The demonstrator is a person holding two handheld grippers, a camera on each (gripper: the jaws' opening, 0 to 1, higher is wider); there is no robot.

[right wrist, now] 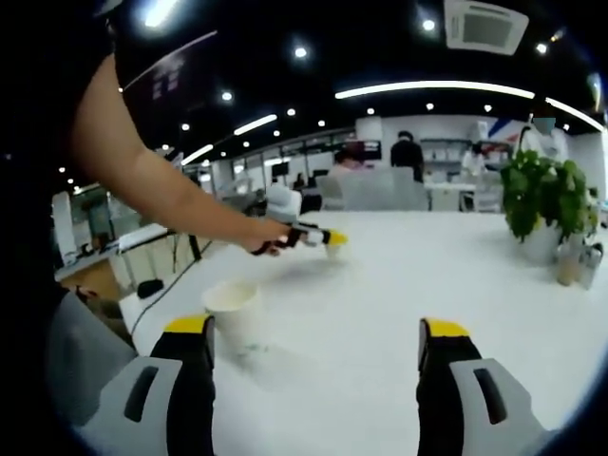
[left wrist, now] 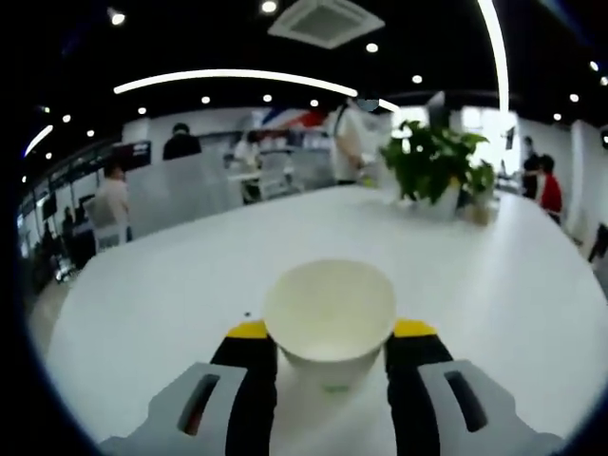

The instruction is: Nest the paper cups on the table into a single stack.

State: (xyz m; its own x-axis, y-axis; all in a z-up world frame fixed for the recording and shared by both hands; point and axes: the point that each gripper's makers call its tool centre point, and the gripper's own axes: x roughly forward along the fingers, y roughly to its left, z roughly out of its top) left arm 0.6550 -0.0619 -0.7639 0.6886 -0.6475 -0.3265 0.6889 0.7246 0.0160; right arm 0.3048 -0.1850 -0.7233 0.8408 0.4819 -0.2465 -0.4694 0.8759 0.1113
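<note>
A white paper cup (left wrist: 330, 318) stands upright between the jaws of my left gripper (left wrist: 331, 344), which is shut on its sides just above the white table (left wrist: 190, 275). The right gripper view shows that same left gripper (right wrist: 328, 237) far off, held out by a person's arm (right wrist: 161, 190) with the cup at its tip. A second white paper cup (right wrist: 231, 309) stands on the table near the left jaw of my right gripper (right wrist: 318, 353). The right gripper is open, with nothing between its yellow-tipped jaws.
A potted green plant (left wrist: 432, 166) stands at the far side of the table, also seen as a plant (right wrist: 541, 204) in the right gripper view. People stand and sit beyond the table's far edge. The table's left edge (right wrist: 142, 313) drops off near the second cup.
</note>
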